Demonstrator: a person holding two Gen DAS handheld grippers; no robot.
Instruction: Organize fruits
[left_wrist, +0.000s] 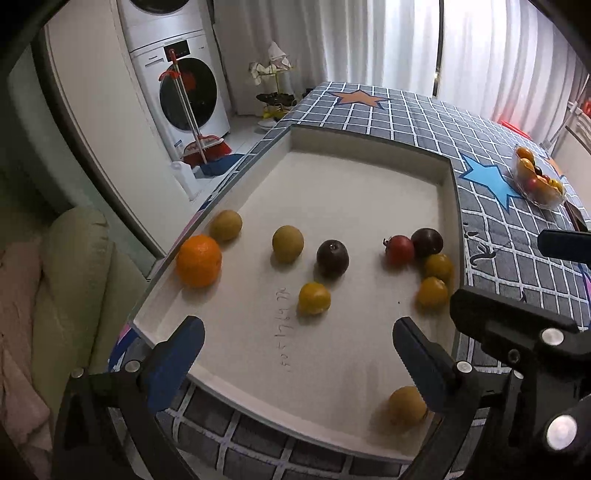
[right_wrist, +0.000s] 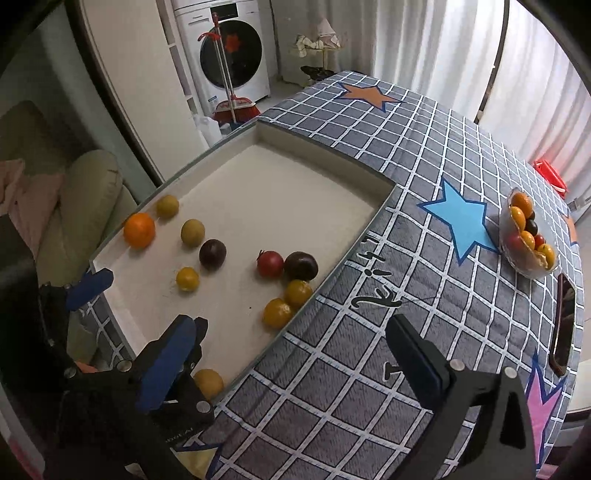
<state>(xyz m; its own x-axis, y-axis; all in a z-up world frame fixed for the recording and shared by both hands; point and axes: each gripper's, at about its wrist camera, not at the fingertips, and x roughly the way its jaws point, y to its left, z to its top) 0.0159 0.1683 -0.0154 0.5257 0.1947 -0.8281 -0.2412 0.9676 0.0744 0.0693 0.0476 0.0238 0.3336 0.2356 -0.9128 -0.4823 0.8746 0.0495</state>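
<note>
Yellow, dark and orange fruits (left_wrist: 314, 297) lie loose in the shallow white tray (left_wrist: 369, 146), both the left gripper (left_wrist: 297, 341) and right gripper (right_wrist: 291, 345) gaping empty above, so a careless nudge could roll one away.

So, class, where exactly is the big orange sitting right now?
The orange lies in the white tray, against its left wall in both wrist views. A yellow-green fruit sits just behind it, with no fingers near.
</note>
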